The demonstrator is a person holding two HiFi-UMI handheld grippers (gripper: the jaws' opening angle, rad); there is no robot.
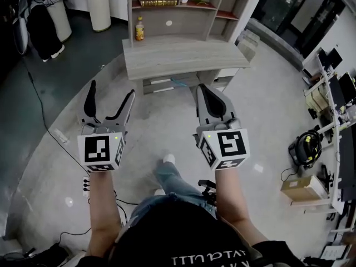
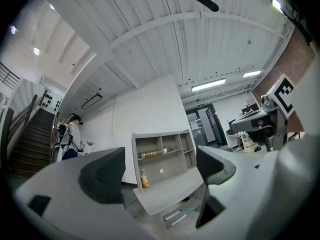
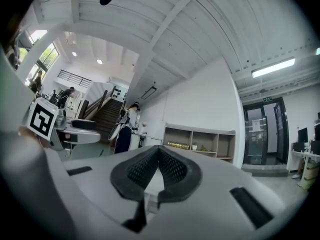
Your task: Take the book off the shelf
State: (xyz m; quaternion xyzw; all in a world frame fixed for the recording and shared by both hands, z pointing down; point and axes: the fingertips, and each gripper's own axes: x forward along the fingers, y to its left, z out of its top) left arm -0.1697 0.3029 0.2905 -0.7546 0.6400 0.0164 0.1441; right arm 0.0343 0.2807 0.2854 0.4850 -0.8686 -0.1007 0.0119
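A slab-like brown book (image 1: pixel 157 0) lies flat on the pale woodgrain shelf (image 1: pixel 183 57)

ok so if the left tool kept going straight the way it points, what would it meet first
Nothing close: only open floor lies ahead of the left tool. Its own view frames the shelf unit between the open jaws, so probably its desk top near the bottle, though depth is unclear.

- Open office-cum-lab hall: polished grey floor (image 1: pixel 267 93), loose cables (image 1: pixel 34 102) at 9 o'clock.
- Desks with monitors (image 1: pixel 346 88) at 3 o'clock.
- Glass doors (image 1: pixel 295 13) at 1 o'clock; staircase (image 2: pixel 30 144) beyond.
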